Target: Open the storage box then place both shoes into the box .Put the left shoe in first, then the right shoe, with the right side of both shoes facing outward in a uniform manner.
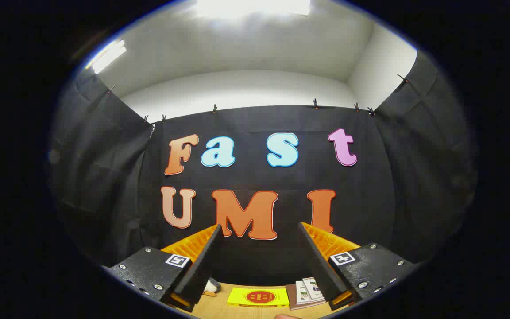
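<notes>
Gripper view | gripper (259, 252) fingers spread wide, holding nothing; black textured pads (202, 261) on orange ribbed backs | flat yellow book (258, 297) at 6 o'clock between them on wooden table (237, 312) | brown booklet (306, 293) touching, at 3 o'clock of it.

Your gripper (259, 230) raised with fingers apart, cloth wall (259, 177) beyond them, table (219, 310) below, book (258, 297) between the fingers, booklets (306, 292) just right of it.
</notes>
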`<action>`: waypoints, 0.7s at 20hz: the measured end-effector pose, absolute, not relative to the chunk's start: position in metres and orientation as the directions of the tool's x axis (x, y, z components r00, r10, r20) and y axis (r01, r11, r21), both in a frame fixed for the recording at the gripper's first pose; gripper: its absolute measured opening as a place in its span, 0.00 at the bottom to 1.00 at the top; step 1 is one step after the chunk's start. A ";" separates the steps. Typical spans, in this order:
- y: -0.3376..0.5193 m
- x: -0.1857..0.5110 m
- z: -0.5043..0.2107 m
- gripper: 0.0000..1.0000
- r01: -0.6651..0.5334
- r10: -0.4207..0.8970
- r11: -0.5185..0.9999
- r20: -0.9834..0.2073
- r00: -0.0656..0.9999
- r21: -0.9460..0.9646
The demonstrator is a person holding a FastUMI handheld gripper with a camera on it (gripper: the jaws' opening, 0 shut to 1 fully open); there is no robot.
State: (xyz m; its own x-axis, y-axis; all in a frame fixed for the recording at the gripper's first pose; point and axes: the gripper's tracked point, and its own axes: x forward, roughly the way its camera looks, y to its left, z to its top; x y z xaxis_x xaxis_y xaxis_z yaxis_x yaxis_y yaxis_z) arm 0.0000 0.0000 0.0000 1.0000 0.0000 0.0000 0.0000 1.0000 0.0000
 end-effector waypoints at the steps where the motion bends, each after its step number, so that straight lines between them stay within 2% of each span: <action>1: 0.001 0.000 0.001 0.99 -0.006 0.006 1.000 0.004 1.000 -0.002; 8: 0.015 -0.003 0.006 0.99 -0.046 0.047 0.998 0.023 0.999 -0.045; 14: 0.016 -0.001 0.007 0.99 -0.031 0.032 0.999 0.027 0.999 -0.035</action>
